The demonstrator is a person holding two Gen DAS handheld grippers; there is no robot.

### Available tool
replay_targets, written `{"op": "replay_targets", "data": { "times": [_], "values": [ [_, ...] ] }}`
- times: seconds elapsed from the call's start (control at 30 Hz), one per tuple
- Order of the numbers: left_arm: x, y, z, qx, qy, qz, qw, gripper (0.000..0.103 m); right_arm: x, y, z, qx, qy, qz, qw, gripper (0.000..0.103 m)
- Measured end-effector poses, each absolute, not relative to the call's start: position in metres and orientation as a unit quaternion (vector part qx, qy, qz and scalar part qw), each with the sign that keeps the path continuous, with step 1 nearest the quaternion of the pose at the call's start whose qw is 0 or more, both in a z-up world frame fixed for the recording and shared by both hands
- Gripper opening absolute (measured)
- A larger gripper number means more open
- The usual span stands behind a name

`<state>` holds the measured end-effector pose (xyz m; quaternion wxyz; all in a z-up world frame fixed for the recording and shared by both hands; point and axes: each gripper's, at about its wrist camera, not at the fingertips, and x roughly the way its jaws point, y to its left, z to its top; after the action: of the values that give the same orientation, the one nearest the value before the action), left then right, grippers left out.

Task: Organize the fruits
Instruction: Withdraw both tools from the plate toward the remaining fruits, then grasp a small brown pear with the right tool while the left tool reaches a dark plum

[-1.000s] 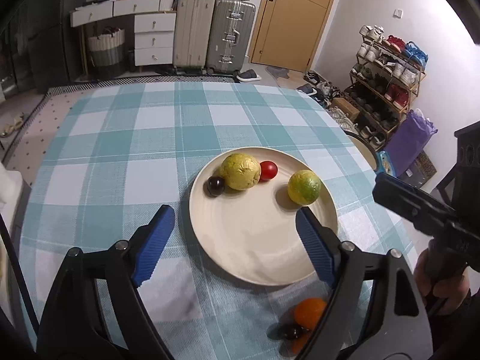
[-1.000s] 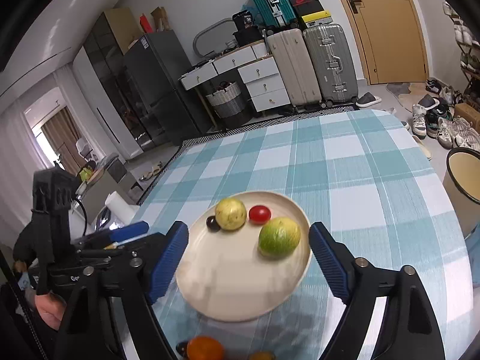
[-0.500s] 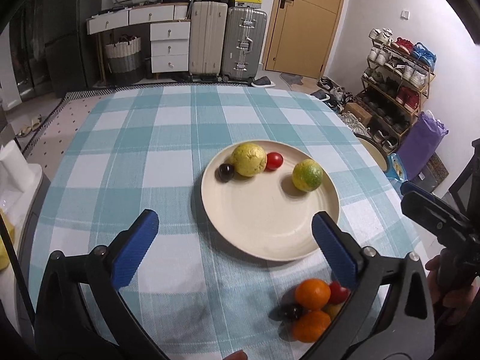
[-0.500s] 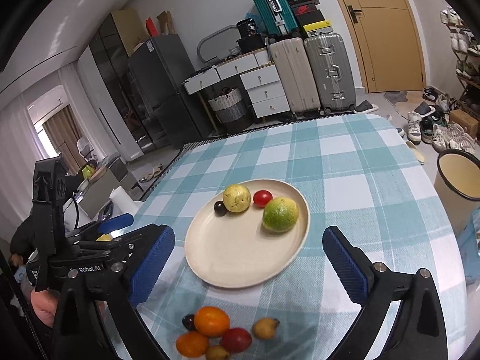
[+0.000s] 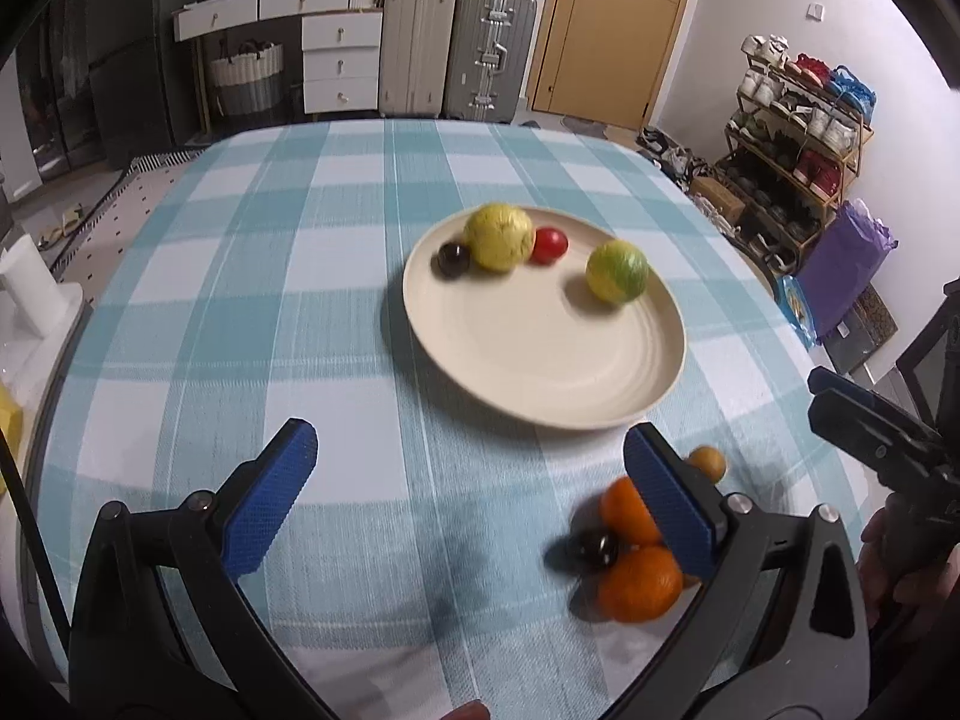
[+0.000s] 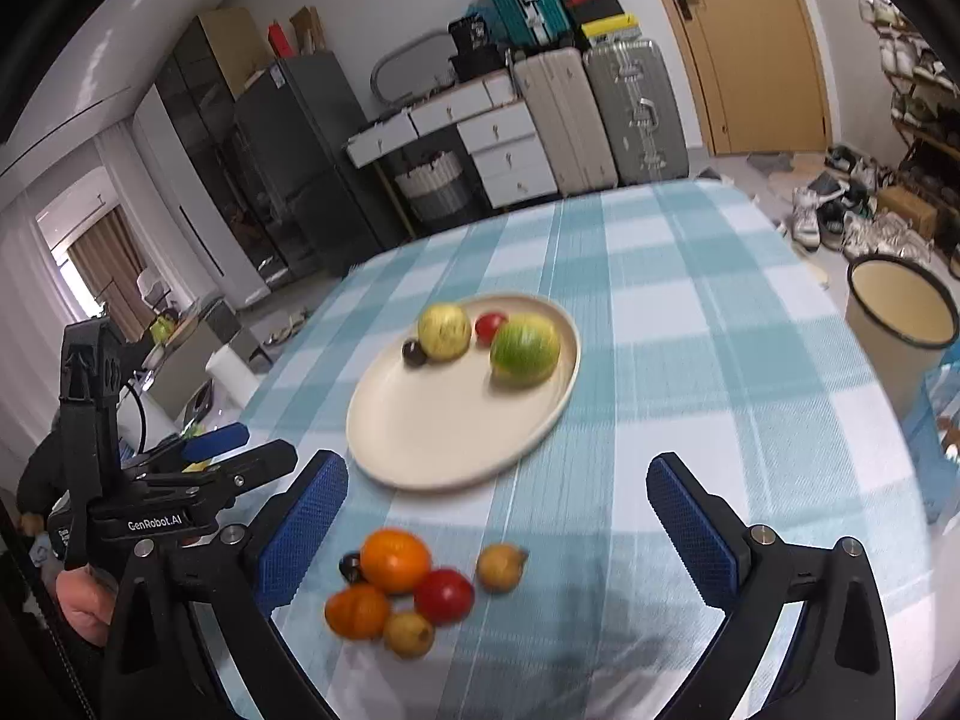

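A cream plate on the checked tablecloth holds a yellow fruit, a red tomato, a green-yellow fruit and a dark plum. A loose pile lies near the front edge: oranges, a red tomato, small yellow fruits and a dark plum. My left gripper is open and empty, left of the pile. My right gripper is open and empty above the pile.
Suitcases, a drawer unit and a door stand beyond the table. A shoe rack is on the right. A bin stands by the table's right edge. The other hand's gripper shows at the left.
Both grippers have pulled back toward the near edge of the table. The plate now sits farther away and the loose fruit pile has come into fuller view.
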<state>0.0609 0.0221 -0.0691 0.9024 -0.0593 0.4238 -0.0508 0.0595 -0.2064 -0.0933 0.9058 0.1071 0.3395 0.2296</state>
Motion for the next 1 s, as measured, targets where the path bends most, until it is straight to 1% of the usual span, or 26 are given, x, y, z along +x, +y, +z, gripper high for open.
{"op": "replay_targets", "data": {
  "times": [0.4,0.5,0.57,0.7,0.77,0.83,0.87,0.93,1.0],
  "values": [
    [0.048,0.026,-0.1,-0.07,0.45,-0.051,0.889,0.102,0.057,-0.197,-0.138,0.128,0.395,0.248,0.875,0.102],
    [0.048,0.027,-0.104,-0.074,0.454,-0.051,0.886,0.102,0.059,-0.198,-0.145,0.14,0.402,0.251,0.869,0.099],
    [0.048,0.026,-0.107,-0.075,0.457,-0.052,0.885,0.102,0.061,-0.197,-0.148,0.143,0.406,0.253,0.867,0.089],
    [0.05,0.026,-0.111,-0.077,0.461,-0.054,0.882,0.102,0.065,-0.194,-0.152,0.144,0.416,0.255,0.861,0.082],
    [0.051,0.026,-0.112,-0.079,0.462,-0.055,0.882,0.102,0.066,-0.193,-0.154,0.146,0.417,0.257,0.859,0.074],
    [0.052,0.026,-0.112,-0.082,0.463,-0.057,0.881,0.102,0.068,-0.192,-0.155,0.145,0.421,0.256,0.858,0.071],
    [0.052,0.027,-0.113,-0.087,0.462,-0.061,0.88,0.102,0.068,-0.192,-0.155,0.146,0.422,0.256,0.857,0.064],
    [0.053,0.028,-0.114,-0.094,0.465,-0.067,0.878,0.102,0.071,-0.193,-0.157,0.151,0.427,0.247,0.857,0.058],
    [0.053,0.028,-0.115,-0.096,0.468,-0.071,0.876,0.102,0.073,-0.194,-0.159,0.158,0.433,0.244,0.853,0.055]
  ]
}}
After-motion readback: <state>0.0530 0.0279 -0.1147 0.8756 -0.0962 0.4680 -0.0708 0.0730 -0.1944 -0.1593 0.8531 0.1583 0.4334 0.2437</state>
